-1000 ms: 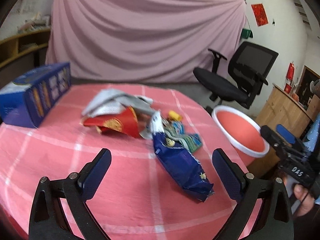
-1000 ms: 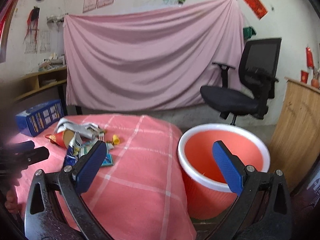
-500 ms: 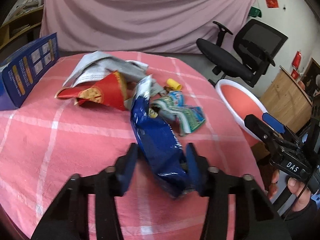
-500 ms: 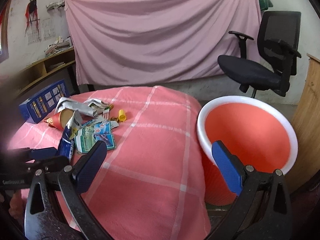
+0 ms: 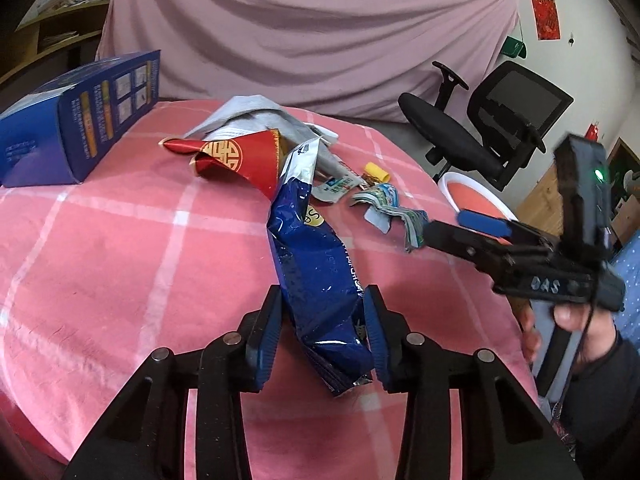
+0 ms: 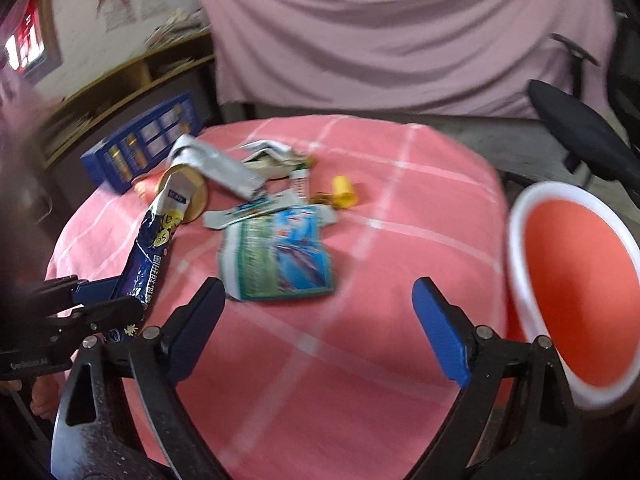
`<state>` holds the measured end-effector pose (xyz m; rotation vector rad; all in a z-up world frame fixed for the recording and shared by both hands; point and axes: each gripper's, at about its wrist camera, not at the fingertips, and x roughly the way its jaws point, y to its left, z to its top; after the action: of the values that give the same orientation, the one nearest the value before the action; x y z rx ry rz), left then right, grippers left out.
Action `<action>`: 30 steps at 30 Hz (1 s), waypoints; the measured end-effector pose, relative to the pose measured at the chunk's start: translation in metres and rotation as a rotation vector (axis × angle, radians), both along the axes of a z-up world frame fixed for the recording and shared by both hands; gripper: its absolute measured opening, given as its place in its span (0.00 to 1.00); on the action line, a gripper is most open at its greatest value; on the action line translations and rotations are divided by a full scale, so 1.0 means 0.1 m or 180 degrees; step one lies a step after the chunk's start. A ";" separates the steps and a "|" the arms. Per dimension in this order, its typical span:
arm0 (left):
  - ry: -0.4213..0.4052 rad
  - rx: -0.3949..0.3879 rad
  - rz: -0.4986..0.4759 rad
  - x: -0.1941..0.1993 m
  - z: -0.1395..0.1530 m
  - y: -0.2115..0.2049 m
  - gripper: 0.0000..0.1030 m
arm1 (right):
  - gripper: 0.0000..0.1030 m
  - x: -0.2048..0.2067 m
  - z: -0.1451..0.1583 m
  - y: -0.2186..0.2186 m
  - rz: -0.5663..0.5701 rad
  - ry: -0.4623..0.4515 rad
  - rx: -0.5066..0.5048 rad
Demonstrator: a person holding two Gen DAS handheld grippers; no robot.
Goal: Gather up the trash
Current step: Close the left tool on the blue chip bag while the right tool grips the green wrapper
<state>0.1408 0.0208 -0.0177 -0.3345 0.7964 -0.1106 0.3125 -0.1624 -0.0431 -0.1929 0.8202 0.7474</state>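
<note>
My left gripper [image 5: 322, 332] is shut on the near end of a blue snack bag [image 5: 316, 264], which also shows in the right wrist view [image 6: 150, 252]. Behind it on the pink checked tablecloth [image 5: 120, 248] lie a red paper cone [image 5: 236, 160], a grey wrapper [image 5: 256, 116], a green-blue packet [image 6: 280, 256] and a small yellow cap [image 6: 344, 190]. My right gripper [image 6: 316, 312] is open and empty, above the cloth just short of the green-blue packet. The orange bin with a white rim [image 6: 580, 280] stands to the right of the table.
A blue box [image 5: 76, 120] lies at the table's far left. A black office chair [image 5: 492, 128] stands behind the bin. A pink curtain [image 5: 304, 28] hangs at the back. The right gripper also shows in the left wrist view [image 5: 472, 228].
My left gripper moved onto the blue snack bag and shut on its near end. My right gripper swung left from the bin toward the green-blue packet, still open.
</note>
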 end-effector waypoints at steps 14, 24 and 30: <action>-0.0199 0.0059 -0.0093 -0.12 0.07 -0.19 0.32 | 0.83 0.00 -0.09 0.25 0.0240 0.0264 -0.0103; -0.0724 0.0183 -0.0068 -0.15 0.25 -0.34 0.32 | 0.82 -0.36 0.22 -0.24 -0.0136 -0.0426 0.0317; -0.1336 0.0375 -0.0079 0.02 0.58 -0.59 0.32 | 0.83 -0.56 0.56 -0.68 -0.0588 -0.1152 0.0717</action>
<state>0.1425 -0.0382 0.0402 -0.1801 0.3892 -0.1504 0.2565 -0.2304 0.0133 -0.0461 0.3998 0.6019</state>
